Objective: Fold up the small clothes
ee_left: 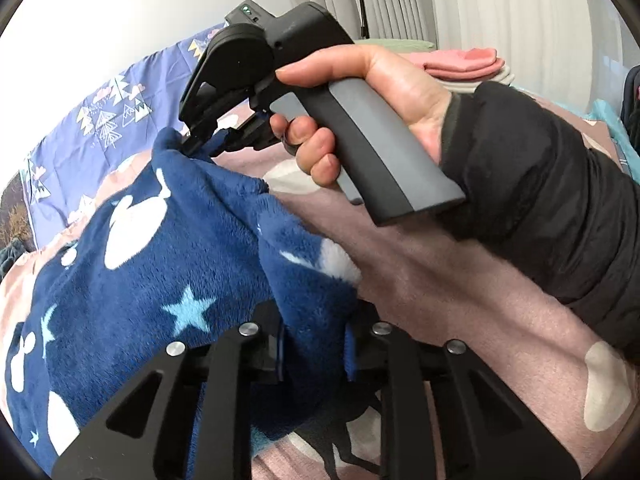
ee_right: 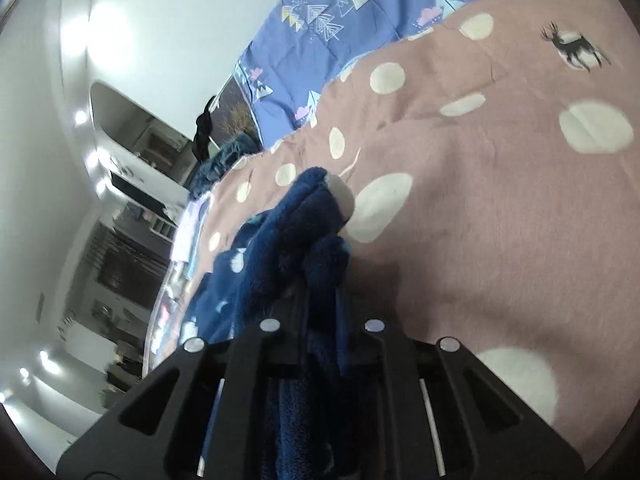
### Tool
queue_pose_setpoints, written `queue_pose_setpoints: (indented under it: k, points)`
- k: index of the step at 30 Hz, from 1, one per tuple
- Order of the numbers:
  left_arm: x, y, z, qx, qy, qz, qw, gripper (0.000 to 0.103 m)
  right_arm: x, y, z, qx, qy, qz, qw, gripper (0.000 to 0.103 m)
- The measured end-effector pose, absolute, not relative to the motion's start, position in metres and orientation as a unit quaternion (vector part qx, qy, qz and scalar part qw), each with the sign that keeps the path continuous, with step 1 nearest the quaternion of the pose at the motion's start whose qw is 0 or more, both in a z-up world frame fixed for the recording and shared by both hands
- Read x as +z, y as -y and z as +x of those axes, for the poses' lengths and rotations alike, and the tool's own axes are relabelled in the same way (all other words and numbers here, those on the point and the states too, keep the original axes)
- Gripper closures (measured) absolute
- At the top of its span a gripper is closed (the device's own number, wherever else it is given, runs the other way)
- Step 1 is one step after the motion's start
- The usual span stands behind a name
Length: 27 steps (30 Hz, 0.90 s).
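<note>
A navy fleece garment point(ee_left: 160, 264) with white shapes and light blue stars hangs stretched above the pink bed cover point(ee_left: 460, 280). My left gripper point(ee_left: 316, 344) is shut on one edge of it at the bottom of the left wrist view. My right gripper point(ee_left: 208, 142) shows in the same view, held in a bare hand with a black sleeve, and is shut on the far edge of the garment. In the right wrist view the right gripper point(ee_right: 324, 320) pinches a bunched fold of the navy garment point(ee_right: 280, 248) over the bed cover point(ee_right: 500, 200).
The bed has a pink cover with white dots and deer prints. A blue quilt point(ee_right: 328, 40) with triangle tree prints lies along the wall. Folded pink clothes point(ee_left: 460, 60) are stacked at the far end near grey curtains. Shelves and furniture point(ee_right: 132, 240) stand beyond the bed's edge.
</note>
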<state>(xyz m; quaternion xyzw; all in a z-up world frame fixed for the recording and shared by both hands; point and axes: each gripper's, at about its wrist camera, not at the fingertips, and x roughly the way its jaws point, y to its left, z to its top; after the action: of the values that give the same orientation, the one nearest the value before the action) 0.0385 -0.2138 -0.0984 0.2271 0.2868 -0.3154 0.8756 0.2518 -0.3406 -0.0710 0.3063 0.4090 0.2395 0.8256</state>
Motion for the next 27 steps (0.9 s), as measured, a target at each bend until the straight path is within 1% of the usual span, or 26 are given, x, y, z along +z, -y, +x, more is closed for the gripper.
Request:
queue_pose_setpoints:
  k: [2,3,4,5,6,7,8,11,12,15,16,17,18,19,21,23,25,26,27]
  points:
    - [-0.102,0.218,0.039,-0.313,-0.292,0.237,0.872,0.082,-0.098,0.345,0.261,0.22,-0.438,0.319,0.811,0.09]
    - [-0.104,0.22,0.04,-0.312,-0.295,0.24,0.87,0.082,-0.114,0.352,0.264,0.234,-0.447,0.354,0.788,0.09]
    - [-0.105,0.221,0.04,-0.311,-0.296,0.242,0.87,0.081,-0.116,0.358,0.265,0.244,-0.447,0.375,0.775,0.086]
    - [-0.105,0.222,0.039,-0.31,-0.296,0.245,0.87,0.08,-0.115,0.369,0.264,0.259,-0.438,0.407,0.759,0.074]
    - [-0.106,0.222,0.039,-0.31,-0.295,0.247,0.869,0.079,-0.109,0.376,0.261,0.261,-0.424,0.416,0.761,0.064]
    - [-0.106,0.224,0.037,-0.31,-0.295,0.25,0.869,0.078,-0.103,0.383,0.257,0.261,-0.41,0.413,0.77,0.041]
    - [-0.107,0.224,0.037,-0.31,-0.295,0.25,0.869,0.077,-0.099,0.387,0.254,0.266,-0.403,0.412,0.773,0.031]
    - [-0.107,0.223,0.038,-0.31,-0.296,0.25,0.868,0.077,-0.092,0.384,0.25,0.293,-0.411,0.395,0.767,0.02]
    - [-0.107,0.224,0.039,-0.31,-0.296,0.25,0.868,0.077,-0.091,0.376,0.249,0.291,-0.421,0.375,0.773,0.019]
    - [-0.107,0.227,0.038,-0.308,-0.294,0.257,0.868,0.077,-0.092,0.335,0.258,0.259,-0.459,0.279,0.803,0.019]
    - [-0.108,0.228,0.037,-0.307,-0.292,0.26,0.868,0.077,-0.09,0.323,0.261,0.245,-0.46,0.255,0.815,0.044]
    - [-0.108,0.229,0.036,-0.307,-0.29,0.261,0.868,0.077,-0.087,0.308,0.266,0.224,-0.466,0.215,0.829,0.077]
    - [-0.108,0.23,0.035,-0.308,-0.287,0.263,0.868,0.078,-0.085,0.303,0.269,0.218,-0.475,0.206,0.827,0.078]
    - [-0.109,0.231,0.034,-0.307,-0.285,0.262,0.869,0.078,-0.08,0.302,0.27,0.208,-0.476,0.207,0.829,0.082]
    - [-0.108,0.23,0.035,-0.309,-0.284,0.255,0.871,0.078,-0.06,0.295,0.266,0.198,-0.47,0.186,0.84,0.082]
    - [-0.109,0.229,0.037,-0.313,-0.289,0.249,0.87,0.078,-0.053,0.292,0.264,0.201,-0.463,0.159,0.849,0.083]
    - [-0.111,0.23,0.039,-0.316,-0.296,0.248,0.867,0.078,-0.073,0.298,0.272,0.193,-0.48,0.161,0.84,0.081]
    - [-0.113,0.231,0.041,-0.317,-0.3,0.248,0.865,0.078,-0.1,0.308,0.281,0.193,-0.493,0.199,0.825,0.08]
    - [-0.114,0.232,0.042,-0.316,-0.305,0.25,0.863,0.078,-0.109,0.314,0.288,0.207,-0.488,0.237,0.814,0.08]
